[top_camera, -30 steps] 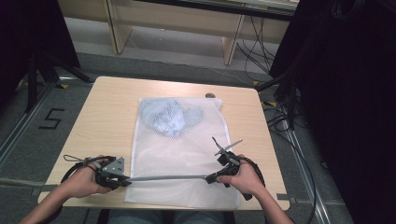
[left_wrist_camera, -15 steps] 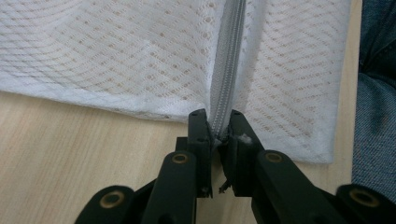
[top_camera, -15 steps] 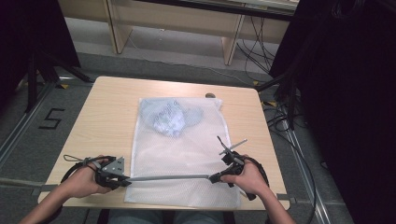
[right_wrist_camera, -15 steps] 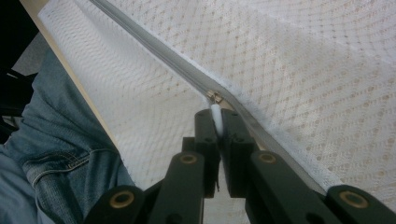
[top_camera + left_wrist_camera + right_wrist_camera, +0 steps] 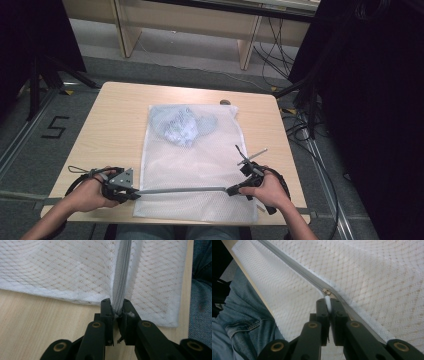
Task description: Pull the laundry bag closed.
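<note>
On my bench (image 5: 115,120) the mesh bag (image 5: 200,165) lies flat at the middle, reaching to the near edge. A bundle of cloth (image 5: 182,125) sits inside its far end. The zipper (image 5: 180,190) runs across near the near edge, my left tongs (image 5: 134,193) at its left end, my right tongs (image 5: 231,190) at the pull tab (image 5: 327,302) toward the right.

Light wood table (image 5: 120,125) sits centre frame on grey carpet floor (image 5: 45,150). A black "5" (image 5: 55,127) is marked on the floor at left. Wooden shelving unit (image 5: 200,25) runs along the top edge. Black curtain (image 5: 370,110) fills the right side, cables (image 5: 300,130) trailing beside it.
</note>
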`<state>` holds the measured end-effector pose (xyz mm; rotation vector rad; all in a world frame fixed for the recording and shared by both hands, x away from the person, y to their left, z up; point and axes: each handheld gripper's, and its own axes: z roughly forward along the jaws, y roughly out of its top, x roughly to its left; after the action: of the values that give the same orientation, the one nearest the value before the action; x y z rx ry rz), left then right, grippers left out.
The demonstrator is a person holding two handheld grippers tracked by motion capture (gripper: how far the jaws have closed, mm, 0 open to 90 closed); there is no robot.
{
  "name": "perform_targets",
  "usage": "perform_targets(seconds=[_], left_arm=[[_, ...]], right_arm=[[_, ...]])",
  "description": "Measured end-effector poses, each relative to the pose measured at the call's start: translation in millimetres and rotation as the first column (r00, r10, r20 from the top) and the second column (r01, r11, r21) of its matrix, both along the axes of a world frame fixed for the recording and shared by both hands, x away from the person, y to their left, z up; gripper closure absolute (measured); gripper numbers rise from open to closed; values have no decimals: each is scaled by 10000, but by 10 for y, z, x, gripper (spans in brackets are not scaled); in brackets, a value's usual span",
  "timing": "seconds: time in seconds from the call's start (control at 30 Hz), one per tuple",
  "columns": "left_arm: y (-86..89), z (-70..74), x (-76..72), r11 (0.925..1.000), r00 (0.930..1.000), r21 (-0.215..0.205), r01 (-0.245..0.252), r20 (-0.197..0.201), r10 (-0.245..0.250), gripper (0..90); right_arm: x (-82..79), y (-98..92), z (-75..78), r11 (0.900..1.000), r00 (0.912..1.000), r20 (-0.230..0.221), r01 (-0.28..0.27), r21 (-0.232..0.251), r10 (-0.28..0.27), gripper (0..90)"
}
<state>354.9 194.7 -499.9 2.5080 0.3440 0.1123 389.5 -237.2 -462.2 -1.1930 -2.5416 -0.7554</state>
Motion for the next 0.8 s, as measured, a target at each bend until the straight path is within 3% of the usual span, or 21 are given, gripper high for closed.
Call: perform_targets(seconds=[0.3,0.33,0.4,0.47,0.5,0.53,0.8], left_arm=[[-1,-1,0,10000,10000,-12,-11,-2,11,815],[0,-1,0,10000,10000,-13,-13,-5,13,815],[0,-1,0,10000,10000,-18,-12,-6,12,815],[0,-1,0,10000,10000,-16,-13,-9,13,815],[0,0,0,10000,10000,-8,-6,-5,6,815],[0,0,0,10000,10000,-1,2,-3,-2,815],[-3,-4,-6,10000,9999,-45,-60,93,61,815]], right_arm=[[-7,-15,26,9990,9994,-208,281,-344,-288,870],[-1,-24,19,9999,9999,-115,91,-105,-92,870],[-5,-32,27,9990,9992,-245,313,-313,-321,870],[0,-48,27,9998,9996,-206,188,-74,-190,870],[-8,-51,38,9980,9982,-357,467,-429,-483,870],[-2,-62,30,9996,9993,-257,288,-27,-289,870],[-19,-103,34,9993,9988,-314,372,-69,-374,870]])
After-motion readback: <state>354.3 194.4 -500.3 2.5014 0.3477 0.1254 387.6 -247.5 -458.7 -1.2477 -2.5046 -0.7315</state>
